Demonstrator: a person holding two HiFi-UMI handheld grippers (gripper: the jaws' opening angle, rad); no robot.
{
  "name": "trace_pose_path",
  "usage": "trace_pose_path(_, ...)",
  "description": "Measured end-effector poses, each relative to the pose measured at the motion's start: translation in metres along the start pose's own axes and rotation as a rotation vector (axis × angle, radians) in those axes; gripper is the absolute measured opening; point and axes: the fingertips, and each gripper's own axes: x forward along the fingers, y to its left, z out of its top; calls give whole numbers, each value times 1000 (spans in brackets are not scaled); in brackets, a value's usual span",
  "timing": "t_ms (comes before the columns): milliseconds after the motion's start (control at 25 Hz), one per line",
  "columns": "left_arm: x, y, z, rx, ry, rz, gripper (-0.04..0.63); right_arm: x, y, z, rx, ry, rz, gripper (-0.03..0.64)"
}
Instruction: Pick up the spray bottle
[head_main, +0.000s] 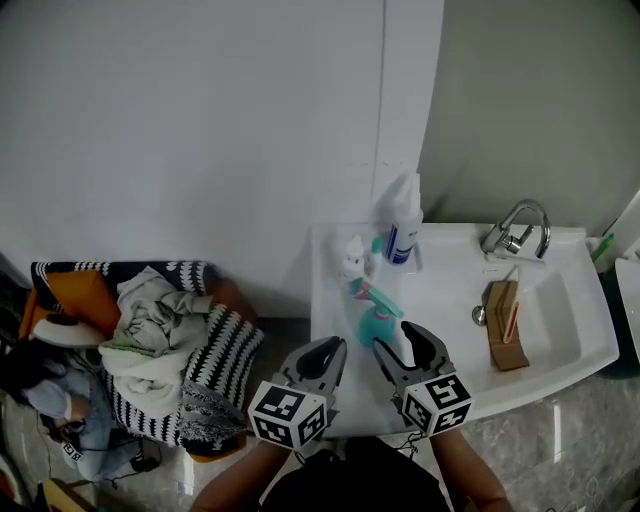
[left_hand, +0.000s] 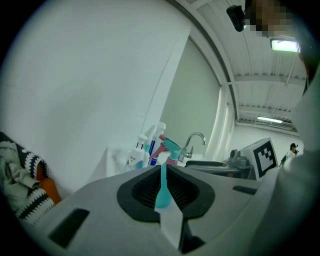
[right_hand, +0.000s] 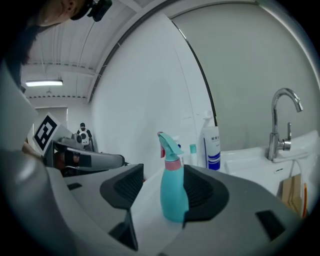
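Lining up the released right tool (head_main: 397, 338), we are centring the spray bottle (right_hand: 172, 195) between its jaws before clenching, the left tool (head_main: 325, 351) clenched empty alongside.

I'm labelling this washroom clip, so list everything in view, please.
spray bottle: one, teal with pink collar, sink's left ledge
pump bottle: one, white with blue label, sink's back-left corner
small bottles: white, beside the pump bottle, count unclear
sink: one, white, against the wall
faucet: one, chrome, sink's back edge
wooden piece: one, brown, in the basin
basket: one, black-and-white, left of sink, holding pale clothes
bystander: one, blue clothing, bottom left
left gripper: one, grey, jaws shut
right gripper: one, grey, jaws open toward the spray bottle
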Motion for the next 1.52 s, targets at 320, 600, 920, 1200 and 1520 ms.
trace_pose_path(320, 9, 16, 2, 0, -5, 82, 8, 40, -7, 6, -114, 17, 71, 249)
trace_pose_path(600, 19, 25, 3, -11, -11, 119, 8, 67, -12, 11, -189, -14, 105, 249)
trace_pose_path(920, 25, 27, 5, -10, -18, 127, 8, 77, -15, 6, -220, 13, 114, 197)
trace_pose_path(1200, 25, 27, 6, -27, -20, 114, 8, 76, -14, 5, -222, 31, 117, 178)
trace_pose_path(1520, 15, 27, 13, -40, -43, 96, 8, 63, -15, 17, -164, 0, 81, 175)
